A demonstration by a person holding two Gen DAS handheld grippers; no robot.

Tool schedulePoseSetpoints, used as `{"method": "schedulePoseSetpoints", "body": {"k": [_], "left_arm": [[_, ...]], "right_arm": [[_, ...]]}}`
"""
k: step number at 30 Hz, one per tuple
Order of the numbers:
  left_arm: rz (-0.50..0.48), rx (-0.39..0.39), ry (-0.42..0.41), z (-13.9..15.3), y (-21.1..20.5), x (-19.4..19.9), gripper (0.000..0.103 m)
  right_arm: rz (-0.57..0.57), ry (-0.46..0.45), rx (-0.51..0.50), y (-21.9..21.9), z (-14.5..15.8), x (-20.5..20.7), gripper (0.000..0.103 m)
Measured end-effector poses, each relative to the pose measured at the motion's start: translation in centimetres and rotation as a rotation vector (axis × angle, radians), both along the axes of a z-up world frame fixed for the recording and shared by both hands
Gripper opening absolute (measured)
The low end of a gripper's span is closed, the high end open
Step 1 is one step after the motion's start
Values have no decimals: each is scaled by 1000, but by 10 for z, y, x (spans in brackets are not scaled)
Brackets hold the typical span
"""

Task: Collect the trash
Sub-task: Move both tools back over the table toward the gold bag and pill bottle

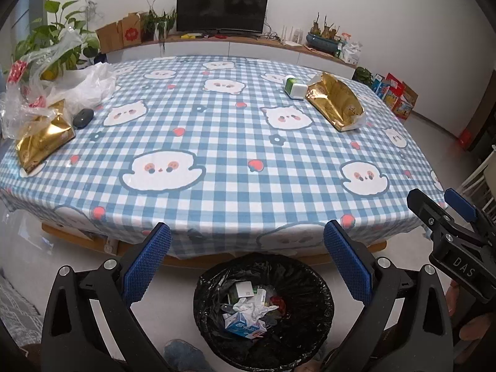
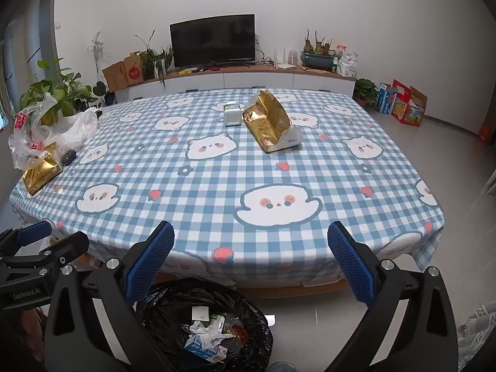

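Note:
A bin lined with a black bag (image 1: 263, 310) (image 2: 204, 325) stands on the floor in front of the table and holds crumpled tissue (image 1: 251, 307), small cartons and wrappers. My left gripper (image 1: 248, 263) hangs open above the bin with nothing between its blue pads. My right gripper (image 2: 251, 260) is also open and empty, over the table's front edge and just right of the bin. On the checked tablecloth (image 1: 217, 130) lie a gold tissue pack (image 1: 334, 102) (image 2: 266, 121) at the far right, a second gold pack (image 1: 43, 136) (image 2: 42, 170) at the left, and plastic bags (image 1: 62, 80) (image 2: 59, 130).
A small green and white box (image 1: 294, 88) (image 2: 232, 114) stands beside the far gold pack. A dark mouse (image 1: 83, 117) lies near the left pack. Plants (image 1: 55, 43), a television (image 1: 221, 9) and a low cabinet line the back wall. Cartons (image 2: 400, 102) sit on the floor at the right.

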State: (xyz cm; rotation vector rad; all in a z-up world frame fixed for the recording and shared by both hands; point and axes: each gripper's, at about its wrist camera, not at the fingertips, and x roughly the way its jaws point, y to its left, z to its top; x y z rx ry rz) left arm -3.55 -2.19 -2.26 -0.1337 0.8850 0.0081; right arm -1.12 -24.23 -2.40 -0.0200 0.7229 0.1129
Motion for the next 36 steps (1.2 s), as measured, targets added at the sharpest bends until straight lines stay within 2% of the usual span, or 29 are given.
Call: {"method": "schedulePoseSetpoints", "body": {"k": [11, 36], "left_arm": [[-14, 8, -20, 16, -7, 43, 97], [-25, 43, 5, 2, -14, 171, 97]], "right_arm": [[-18, -29, -15, -16, 16, 38, 95], [-9, 23, -50, -21, -8, 164, 95]]}}
